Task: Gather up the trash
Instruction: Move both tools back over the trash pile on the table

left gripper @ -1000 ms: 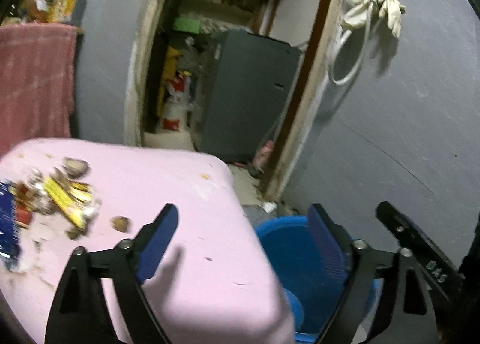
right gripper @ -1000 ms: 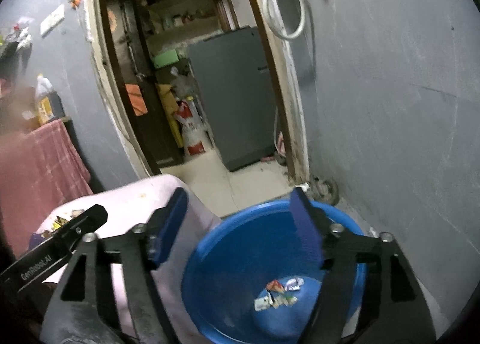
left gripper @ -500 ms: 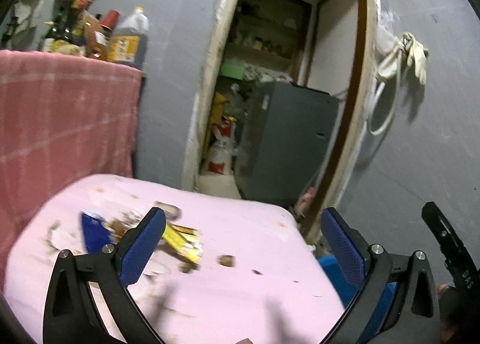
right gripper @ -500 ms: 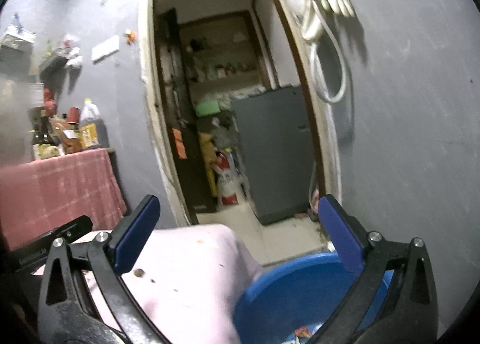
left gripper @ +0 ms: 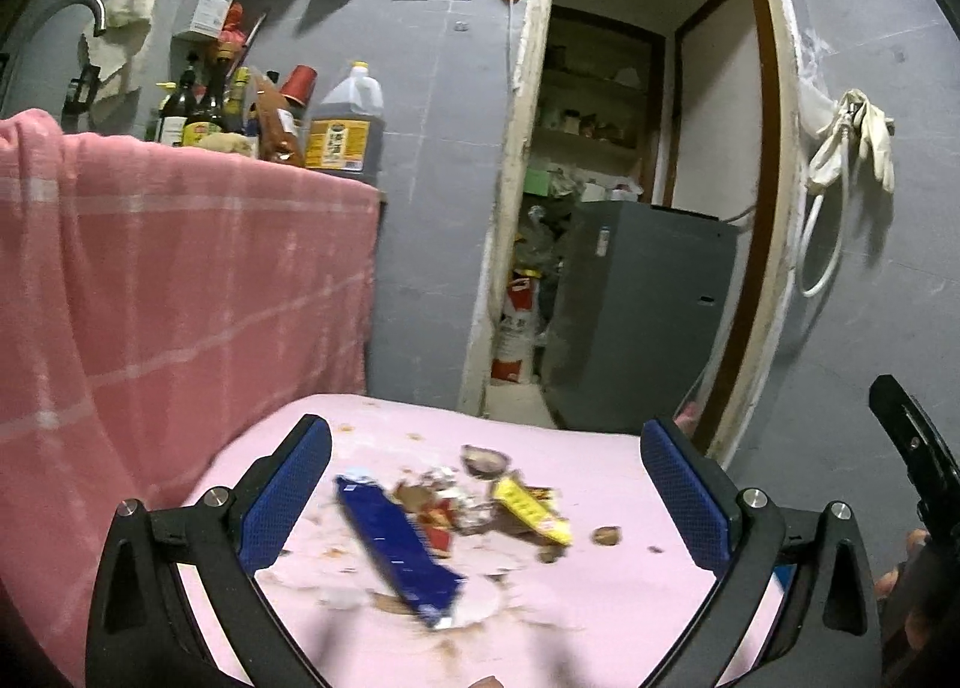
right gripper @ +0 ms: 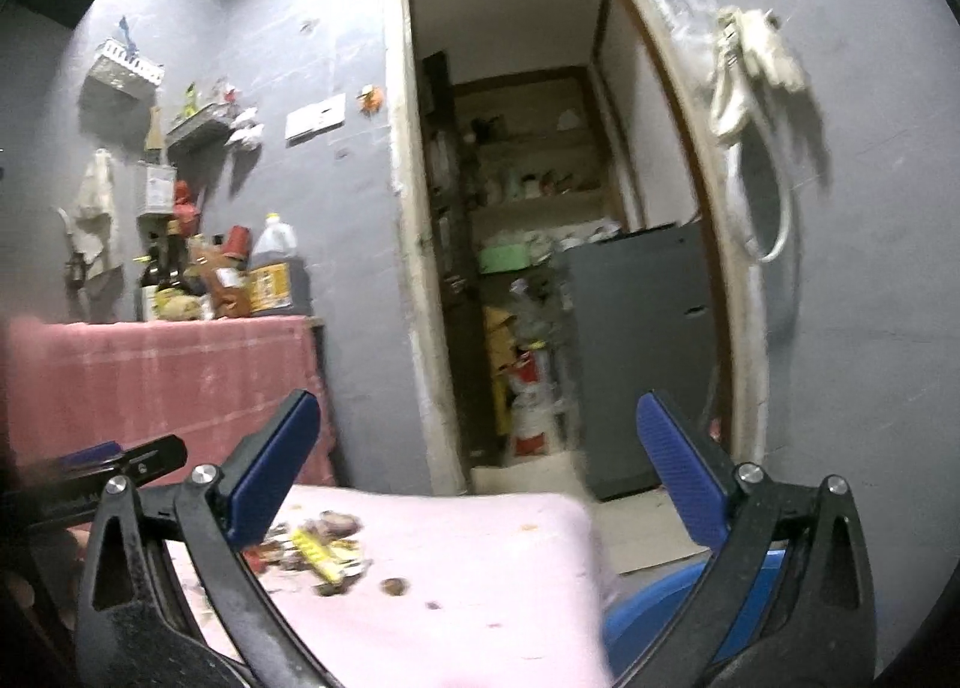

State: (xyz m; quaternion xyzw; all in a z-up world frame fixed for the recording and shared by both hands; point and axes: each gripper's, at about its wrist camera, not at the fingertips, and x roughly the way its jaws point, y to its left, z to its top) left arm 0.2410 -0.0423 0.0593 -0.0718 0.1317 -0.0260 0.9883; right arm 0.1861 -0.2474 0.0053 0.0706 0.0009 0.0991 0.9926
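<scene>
A pile of trash lies on the pink table [left gripper: 600, 598]: a long blue wrapper [left gripper: 396, 550], a yellow wrapper [left gripper: 531, 511], crumpled bits and shells [left gripper: 483, 457], and a small brown piece [left gripper: 606, 536]. My left gripper [left gripper: 486, 493] is open and empty, hovering above the pile with the trash between its fingers. My right gripper [right gripper: 480, 469] is open and empty, raised above the table's right end; the pile [right gripper: 318, 550] lies low left of it. The blue basin [right gripper: 660, 610] sits below the table's right edge.
A pink checked cloth [left gripper: 150, 298] covers a counter at left, with bottles and a jug [left gripper: 345, 126] on it. A doorway shows a grey fridge [left gripper: 636, 316]. Gloves and a hose [left gripper: 852, 141] hang on the right wall.
Both grippers swung left and up, away from the blue basin and toward the table. The trash pile now sits between the left gripper's fingers. Both stayed open.
</scene>
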